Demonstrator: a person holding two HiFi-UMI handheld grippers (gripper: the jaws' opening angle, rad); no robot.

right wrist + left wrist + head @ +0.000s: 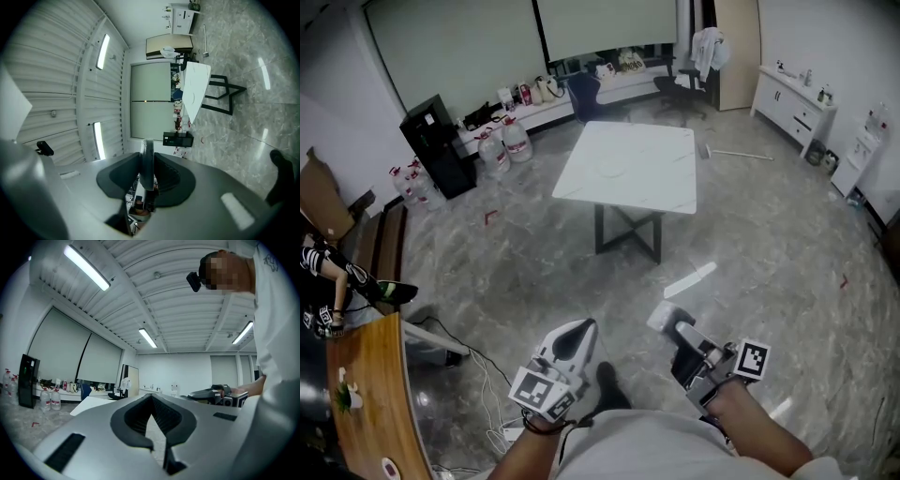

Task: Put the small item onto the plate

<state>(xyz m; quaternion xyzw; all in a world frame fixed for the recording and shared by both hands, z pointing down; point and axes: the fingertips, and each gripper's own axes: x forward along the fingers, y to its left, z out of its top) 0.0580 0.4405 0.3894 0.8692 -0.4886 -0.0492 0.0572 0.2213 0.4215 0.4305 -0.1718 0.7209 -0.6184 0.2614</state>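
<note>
The left gripper [579, 330] has its ribbed dark pads pressed together at the tips, with nothing between them. The right gripper [677, 330] pinches the small item [147, 159], a thin, pale grey, round-edged piece seen edge-on. Both are held close to the person's body, well apart from the table [661, 159].

Open, glossy, grey marbled floor [750, 244] lies between the person and the table. A curved wooden counter [370, 394] borders the near left side.

The table is square with a smooth white top, straight edges and a black crossed frame. A faint round outline on the top appears to be the plate [609, 170].

Beyond the table, a black cabinet [436, 145] and water jugs [506, 145] line the left wall. A white cabinet [792, 108] stands on the right.
</note>
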